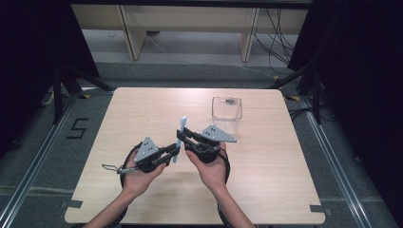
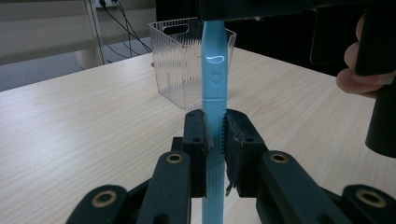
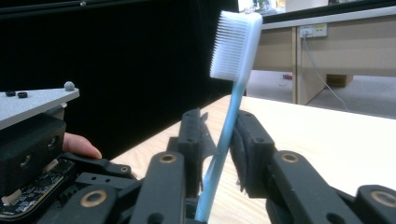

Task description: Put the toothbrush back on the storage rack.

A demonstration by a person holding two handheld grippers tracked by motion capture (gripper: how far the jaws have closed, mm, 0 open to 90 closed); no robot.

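Observation:
A light blue toothbrush [image 1: 179, 137] with white bristles stands nearly upright above the middle of the table [image 1: 142, 109]. My left gripper [image 1: 175, 151] is shut on its ribbed lower handle, and in the left gripper view both pads press the handle [image 2: 214, 70] at the left gripper [image 2: 215, 128]. My right gripper [image 1: 183, 135] reaches in from the right, higher up the brush. In the right gripper view its jaws [image 3: 218, 135] stand on either side of the thin neck [image 3: 231, 107], with a gap on the left side. The bristle head rises above them.
A clear ribbed plastic container [image 1: 226, 114] stands at the back right of the table, behind the brush in the left gripper view [image 2: 180, 60]. Desks and cables lie on the floor beyond the table's far edge, and black curtains hang at both sides.

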